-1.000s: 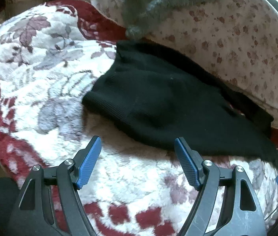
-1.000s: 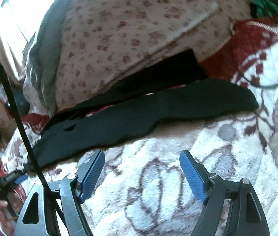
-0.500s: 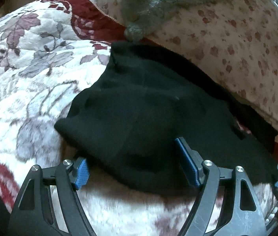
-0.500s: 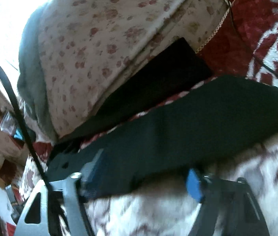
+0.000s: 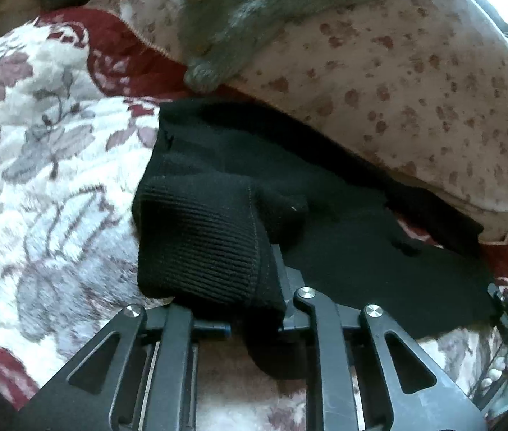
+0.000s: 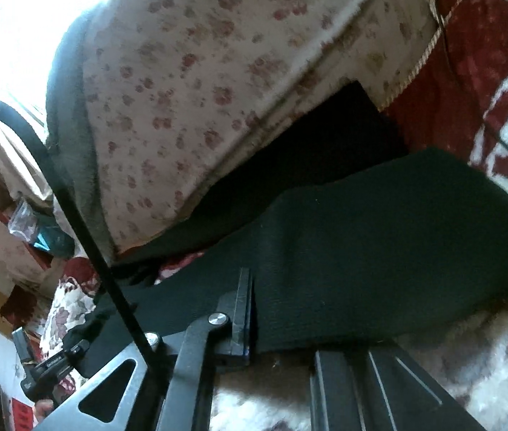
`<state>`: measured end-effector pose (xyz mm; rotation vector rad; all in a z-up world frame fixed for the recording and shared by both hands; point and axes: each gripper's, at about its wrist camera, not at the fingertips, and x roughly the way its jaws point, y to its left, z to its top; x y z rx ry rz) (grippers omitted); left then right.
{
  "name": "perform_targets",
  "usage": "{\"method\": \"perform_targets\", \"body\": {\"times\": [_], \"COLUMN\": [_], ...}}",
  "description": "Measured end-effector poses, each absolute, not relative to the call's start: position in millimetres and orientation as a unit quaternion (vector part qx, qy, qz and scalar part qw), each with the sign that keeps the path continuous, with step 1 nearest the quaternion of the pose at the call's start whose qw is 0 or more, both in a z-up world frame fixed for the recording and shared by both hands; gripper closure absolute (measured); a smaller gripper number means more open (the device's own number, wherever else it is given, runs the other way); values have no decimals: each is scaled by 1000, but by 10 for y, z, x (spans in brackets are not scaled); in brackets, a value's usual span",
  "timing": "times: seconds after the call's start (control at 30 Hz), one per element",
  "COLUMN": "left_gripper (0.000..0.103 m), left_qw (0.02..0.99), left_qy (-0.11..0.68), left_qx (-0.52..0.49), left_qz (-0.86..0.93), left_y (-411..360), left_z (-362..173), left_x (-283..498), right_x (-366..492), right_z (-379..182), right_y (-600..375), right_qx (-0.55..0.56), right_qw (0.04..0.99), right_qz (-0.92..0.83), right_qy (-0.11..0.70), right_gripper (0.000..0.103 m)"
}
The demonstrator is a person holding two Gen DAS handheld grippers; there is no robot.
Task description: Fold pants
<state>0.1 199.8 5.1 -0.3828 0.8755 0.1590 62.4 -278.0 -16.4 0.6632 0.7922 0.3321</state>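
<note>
Black knit pants lie on a floral red-and-white blanket, stretched along a pillow. My left gripper is shut on the ribbed waistband end, which bunches up over the fingers. In the right wrist view the pants' leg runs across the frame. My right gripper is shut on the near edge of the leg; the cloth hides the right finger.
A large pillow with small red flowers lies just behind the pants, with a grey cloth over it. A black cable crosses the right wrist view. The blanket extends in front. Clutter sits at the far left.
Both grippers moved forward onto the pants and closed: the left on the waistband, the right on the leg edge. The waistband is now lifted and bunched.
</note>
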Motion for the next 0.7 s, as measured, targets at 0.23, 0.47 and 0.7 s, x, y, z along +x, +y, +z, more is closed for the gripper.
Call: {"method": "perform_targets", "body": {"times": [0.23,0.47,0.7], "left_gripper": [89,89,88], "left_qw": [893,887,870], "left_qy": [412,424,452], "left_qx": [-170,-161,-164], "left_qz": [57,83,106], "left_y": [2163,2593,2667], "left_z": [360,383,3], "left_x": [-179,-552,-714], "right_x": [235,-337,-579], "right_z": [134,101,-262], "right_y": [-2696,-2359,-2469], "right_qx": [315,319,334], "right_qw": [858,830,809], "right_qz": [184,231,209], "right_qy": [362,395,435], "right_gripper": [96,96,71]}}
